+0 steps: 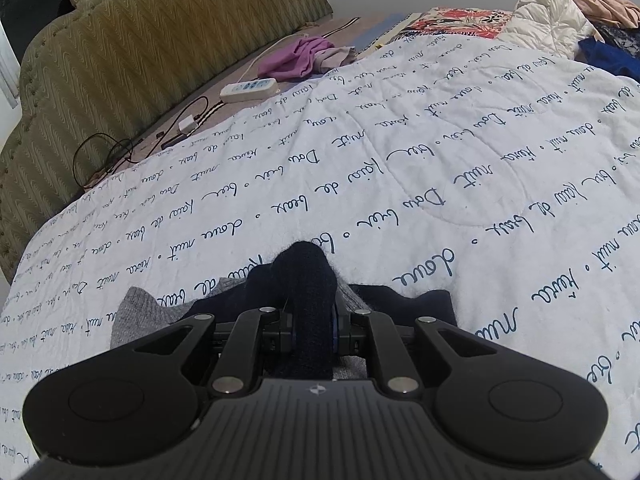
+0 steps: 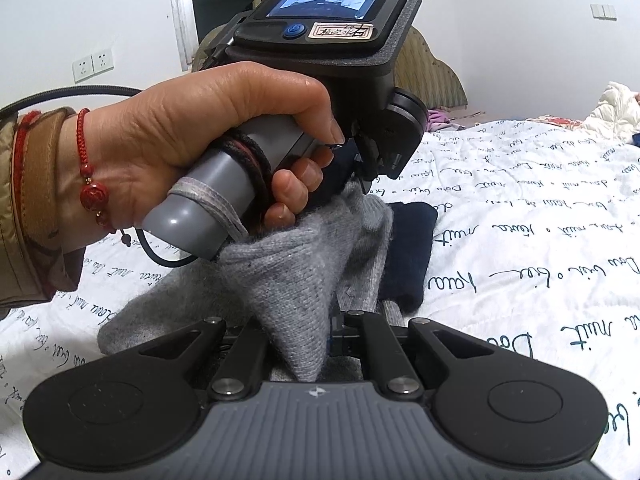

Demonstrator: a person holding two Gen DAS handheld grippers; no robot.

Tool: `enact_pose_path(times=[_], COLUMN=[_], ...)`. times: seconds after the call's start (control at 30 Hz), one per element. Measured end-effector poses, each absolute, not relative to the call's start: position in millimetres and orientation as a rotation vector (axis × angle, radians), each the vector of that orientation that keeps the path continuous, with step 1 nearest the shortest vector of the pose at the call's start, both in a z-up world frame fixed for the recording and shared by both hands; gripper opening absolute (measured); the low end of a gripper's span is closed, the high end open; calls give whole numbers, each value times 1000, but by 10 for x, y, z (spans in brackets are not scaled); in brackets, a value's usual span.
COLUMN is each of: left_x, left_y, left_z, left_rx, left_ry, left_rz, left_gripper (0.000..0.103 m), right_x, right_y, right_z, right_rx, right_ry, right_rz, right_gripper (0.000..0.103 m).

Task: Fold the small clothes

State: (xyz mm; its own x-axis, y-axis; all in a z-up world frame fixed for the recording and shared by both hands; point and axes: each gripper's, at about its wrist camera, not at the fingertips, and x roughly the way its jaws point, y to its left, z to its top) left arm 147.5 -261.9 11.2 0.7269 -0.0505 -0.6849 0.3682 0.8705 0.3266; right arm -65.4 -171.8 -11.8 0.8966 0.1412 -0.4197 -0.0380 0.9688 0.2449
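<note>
Folding: a grey-and-navy knit sock (image 2: pixel 304 280) is mid-fold, lifted off the bed (image 1: pixel 400 152) between the two tongs; the fold is judged begun but not laid down.
Left tongs (image 1: pixel 314 320): nearly closed, pinching the navy end of the sock, which bulges out just ahead of the jaws in the left wrist view.
Right tongs (image 2: pixel 320 344): fully closed on a grey fold of the same sock, which rises from the jaws toward the left tongs.
Left hand (image 2: pixel 192 152): grips the grey handle of the left tongs, just ahead of and above the right tongs.
Sock position: stretched between both tongs, part of the grey still touching the quilt below the left hand.
Done so far: a dark navy piece (image 2: pixel 408 252) lies flat on the quilt just beyond the right tongs; it looks folded, though whether it is a separate sock cannot be told.
Left to do: judged, bring the held ends together, lay the sock flat, release.
Further clothes: a pile (image 1: pixel 560 12) lies far ahead of the left tongs, and a purple garment (image 1: pixel 296 58) near the headboard (image 1: pixel 132 44).
</note>
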Motion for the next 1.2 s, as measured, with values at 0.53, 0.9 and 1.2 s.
enact_pose_path(times=[0.53, 0.9, 1.2], left_x=[1486, 1199, 932], left_y=[-2484, -1551, -961], left_z=[350, 520, 394], left_rx=[371, 302, 281], left_ry=[684, 651, 663], left_rz=[-335, -187, -183], left_gripper=[78, 86, 86], right_x=[-579, -676, -728], right_y=[-1977, -2468, -2557], right_z=[-181, -351, -143], right_rx=[398, 770, 569], right_ry=[519, 540, 600], right_rz=[144, 208, 216], right_gripper=[7, 40, 62])
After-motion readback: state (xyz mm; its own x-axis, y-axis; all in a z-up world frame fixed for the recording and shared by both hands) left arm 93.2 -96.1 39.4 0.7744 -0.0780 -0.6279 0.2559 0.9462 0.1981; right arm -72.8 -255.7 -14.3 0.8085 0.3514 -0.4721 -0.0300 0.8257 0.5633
